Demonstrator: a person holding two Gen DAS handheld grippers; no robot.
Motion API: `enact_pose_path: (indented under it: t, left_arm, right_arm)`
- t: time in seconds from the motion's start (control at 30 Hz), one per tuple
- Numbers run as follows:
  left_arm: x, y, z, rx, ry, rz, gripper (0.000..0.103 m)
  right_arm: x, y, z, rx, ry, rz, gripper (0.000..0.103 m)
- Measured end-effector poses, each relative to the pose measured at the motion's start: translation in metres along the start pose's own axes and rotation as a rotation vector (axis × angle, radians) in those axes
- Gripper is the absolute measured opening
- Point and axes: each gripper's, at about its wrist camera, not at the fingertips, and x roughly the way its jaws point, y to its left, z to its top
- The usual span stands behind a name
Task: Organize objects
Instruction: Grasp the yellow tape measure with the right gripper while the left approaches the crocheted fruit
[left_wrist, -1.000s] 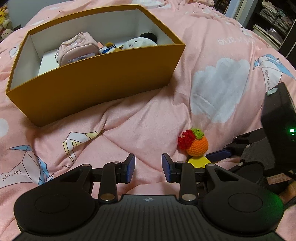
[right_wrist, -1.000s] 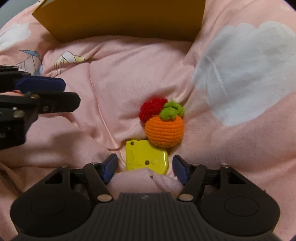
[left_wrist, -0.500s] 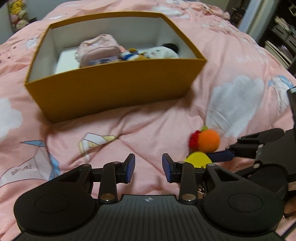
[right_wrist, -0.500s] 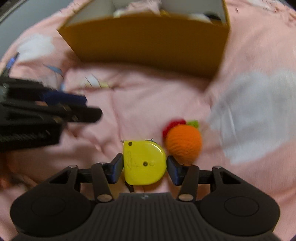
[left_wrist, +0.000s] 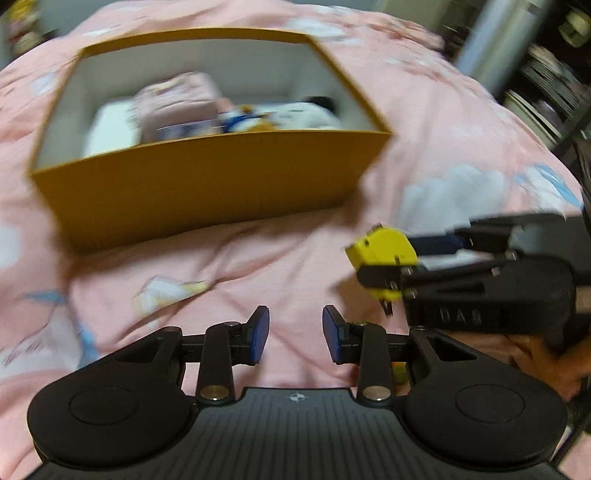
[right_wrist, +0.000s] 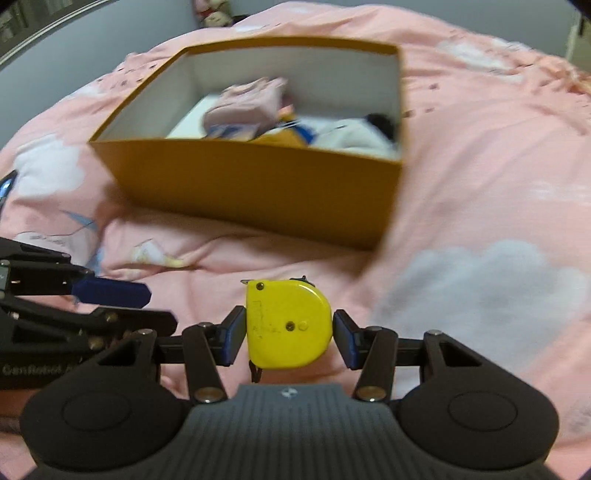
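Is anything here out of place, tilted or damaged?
Nothing stands out. The right gripper holds the yellow tape measure squarely above the pink bedspread. The orange box sits upright and looks undamaged, with soft items inside. The left gripper is open and holds nothing.

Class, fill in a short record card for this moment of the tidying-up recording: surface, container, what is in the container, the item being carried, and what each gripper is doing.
Surface: pink quilt printed with clouds and paper cranes
Container: open orange box, white inside, resting on the quilt
Box contents: pink pouch and soft toys, blurred
Item carried: yellow tape measure, lifted off the quilt
Right gripper: jaws shut on the tape measure
Left gripper: jaws apart, nothing between them
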Motion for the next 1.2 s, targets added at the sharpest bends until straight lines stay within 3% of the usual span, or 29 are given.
enact_pose_path:
  t: [0.27, 0.53, 0.83, 1.03, 1.13, 1.2]
  left_arm:
    - [0.023, -0.029, -0.001, 0.179, 0.109, -0.175, 0.039]
    - [0.063, -0.054, -0.010, 0.330, 0.244, -0.221, 0.047]
    - [0.084, -0.057, -0.016, 0.319, 0.302, -0.269, 0.058]
    - [0.107, -0.050, -0.020, 0.188, 0.360, -0.332, 0.064]
    - [0.112, -0.045, -0.022, 0.131, 0.374, -0.360, 0.060]
    - [0.108, -0.046, -0.023, 0.129, 0.362, -0.368, 0.052]
  right_arm:
    - [-0.017, -0.036, -0.030, 0.112, -0.007, -0.058, 0.053]
    - [-0.016, -0.051, -0.045, 0.204, -0.004, -0.030, 0.053]
    - [-0.006, -0.055, -0.048, 0.224, 0.020, -0.002, 0.054]
    - [-0.003, -0.056, -0.048, 0.229, 0.028, 0.003, 0.054]
    - [-0.001, -0.056, -0.048, 0.227, 0.032, 0.000, 0.054]
    - [-0.001, -0.056, -0.049, 0.227, 0.034, -0.001, 0.053]
